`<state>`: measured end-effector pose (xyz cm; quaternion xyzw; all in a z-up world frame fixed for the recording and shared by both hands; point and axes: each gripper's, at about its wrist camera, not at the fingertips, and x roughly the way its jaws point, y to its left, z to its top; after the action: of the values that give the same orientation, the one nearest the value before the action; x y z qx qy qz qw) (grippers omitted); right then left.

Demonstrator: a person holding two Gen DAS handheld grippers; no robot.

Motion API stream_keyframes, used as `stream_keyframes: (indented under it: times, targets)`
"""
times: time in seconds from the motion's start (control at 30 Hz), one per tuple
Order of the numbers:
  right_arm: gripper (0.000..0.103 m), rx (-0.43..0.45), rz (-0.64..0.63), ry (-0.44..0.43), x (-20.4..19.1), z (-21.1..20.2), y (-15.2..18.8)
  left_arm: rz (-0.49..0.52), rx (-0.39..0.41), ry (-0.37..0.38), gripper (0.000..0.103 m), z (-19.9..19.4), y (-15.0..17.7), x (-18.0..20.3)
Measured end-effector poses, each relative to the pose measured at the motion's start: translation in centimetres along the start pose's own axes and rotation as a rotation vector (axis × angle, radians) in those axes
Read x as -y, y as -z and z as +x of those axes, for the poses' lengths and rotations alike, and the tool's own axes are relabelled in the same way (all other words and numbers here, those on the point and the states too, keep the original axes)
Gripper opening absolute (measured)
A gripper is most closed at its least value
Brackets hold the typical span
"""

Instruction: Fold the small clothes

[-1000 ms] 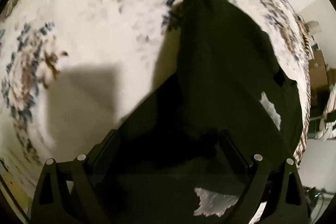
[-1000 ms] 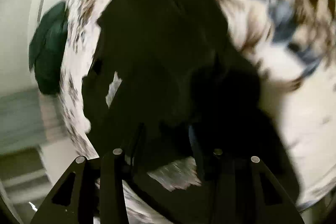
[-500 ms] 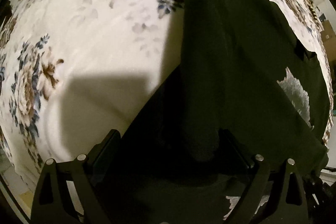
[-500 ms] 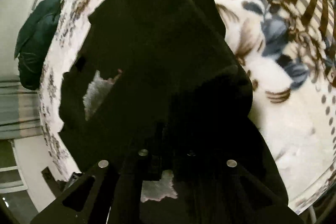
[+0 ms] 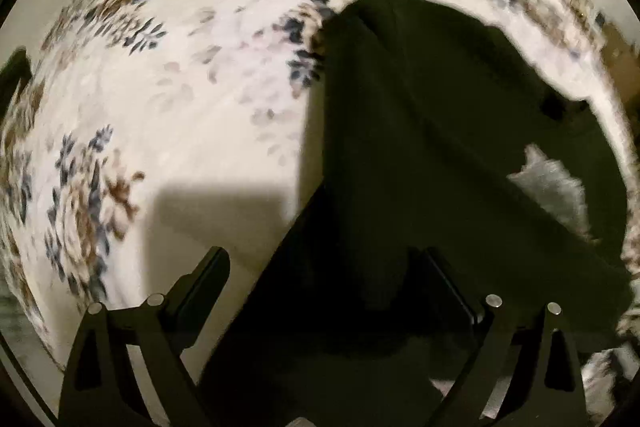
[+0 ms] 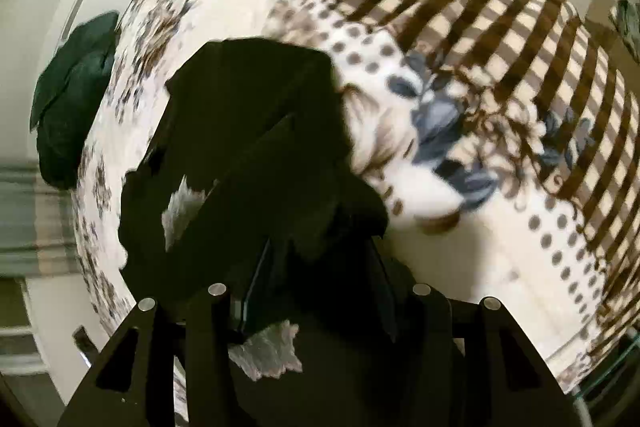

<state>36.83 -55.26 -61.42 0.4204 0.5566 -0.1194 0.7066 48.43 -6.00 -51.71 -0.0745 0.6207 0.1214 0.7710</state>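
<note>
While the black garment [image 5: 420, 147] lies on the floral blanket [image 5: 200, 107], both tongs [image 5: 320, 279] [image 6: 316, 275] gape, right's just reopened.

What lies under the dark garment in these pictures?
The dark garment rests on a flowered blanket, which shows all around it. Pale patches on the cloth may be a print or the blanket showing through. Anything else beneath is covered.

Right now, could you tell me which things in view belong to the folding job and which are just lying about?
Job in hand:
black garment with its white print

Just lying about:
dark green bundle at the edge
brown checked fabric
floral blanket, only the surface underneath
</note>
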Motion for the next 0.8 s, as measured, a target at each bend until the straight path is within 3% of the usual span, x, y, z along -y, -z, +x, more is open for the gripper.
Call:
stream_keyframes:
  times: [0.1,0.13,0.27,0.43,0.53,0.63,0.8]
  targets:
    - [0.047,-0.007,0.0,-0.022,0.2,1.9,-1.5,0.052,0.006,-0.078,0.098,2.0,-0.8,-0.6]
    - [0.03,-0.013,-0.014,-0.034,-0.2,2.8,-1.9,0.046,0.003,-0.074,0.098,2.3,-0.8,-1.1]
    - [0.03,-0.078,-0.102,0.072,-1.0,6.4,-2.5,0.024,-0.002,-0.048,0.103,2.7,-1.0,-2.5]
    - [0.04,-0.092,-0.169,0.076,-1.9,4.4,-3.2,0.028,0.002,-0.028,0.103,1.7,-0.9,-2.4]
    - [0.059,-0.082,-0.193,0.057,-2.1,2.0,-2.4,0.049,0.018,0.04,0.103,-0.4,0.4,-2.6]
    - [0.059,-0.093,-0.228,0.077,-1.5,0.4,-0.6,0.094,0.005,0.094,0.103,-2.2,3.0,-3.0]
    - [0.059,-0.15,-0.259,0.12,1.7,-0.3,4.2,0.134,-0.092,0.076,0.103,-2.9,9.0,-5.7]
